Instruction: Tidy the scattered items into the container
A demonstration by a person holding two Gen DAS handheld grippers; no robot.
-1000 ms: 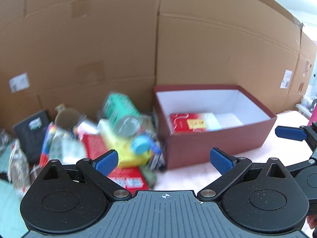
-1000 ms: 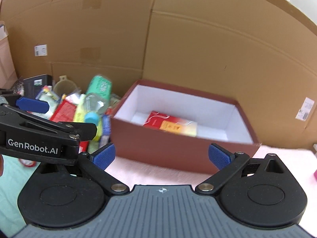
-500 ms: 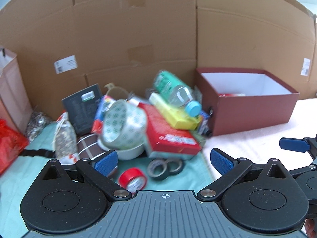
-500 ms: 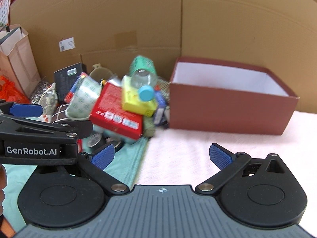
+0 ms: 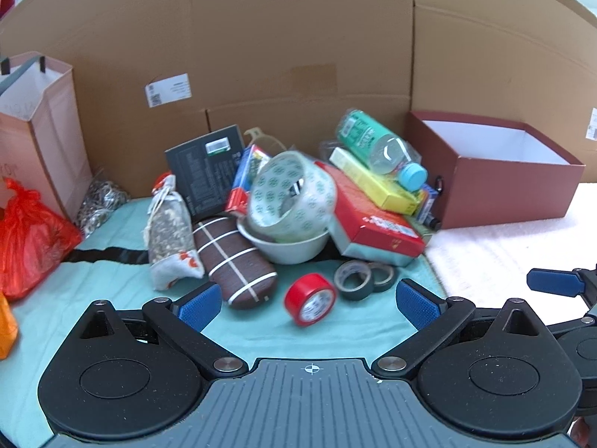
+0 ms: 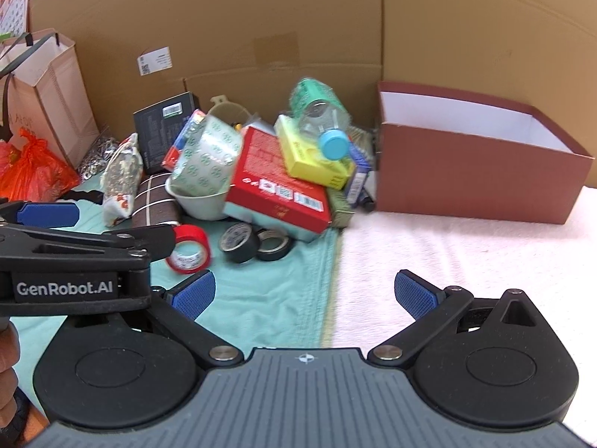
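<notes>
A dark red box (image 5: 500, 183) (image 6: 477, 179) with a white inside stands open at the right, against the cardboard wall. Left of it lies a pile: a red flat box (image 5: 373, 220) (image 6: 280, 183), a yellow box (image 5: 377, 183), a green bottle with a blue cap (image 5: 377, 145) (image 6: 321, 119), a patterned tape roll (image 5: 294, 194) in a white bowl (image 5: 287, 246), a brown striped case (image 5: 235, 261), a red tape roll (image 5: 309, 298) (image 6: 188, 248) and dark tape rolls (image 5: 358, 280) (image 6: 253, 242). My left gripper (image 5: 304, 304) is open and empty, just short of the red tape. My right gripper (image 6: 304, 293) is open and empty.
A pink paper bag (image 5: 33, 123) and a red plastic bag (image 5: 30, 239) stand at the far left. A teal cloth (image 5: 112, 291) lies under the pile and a white towel (image 6: 466, 257) under the box. A cardboard wall (image 5: 298, 56) closes the back.
Both grippers have swung left and pulled back from the box to face the pile. The box's contents are now out of sight. Both stayed open.
</notes>
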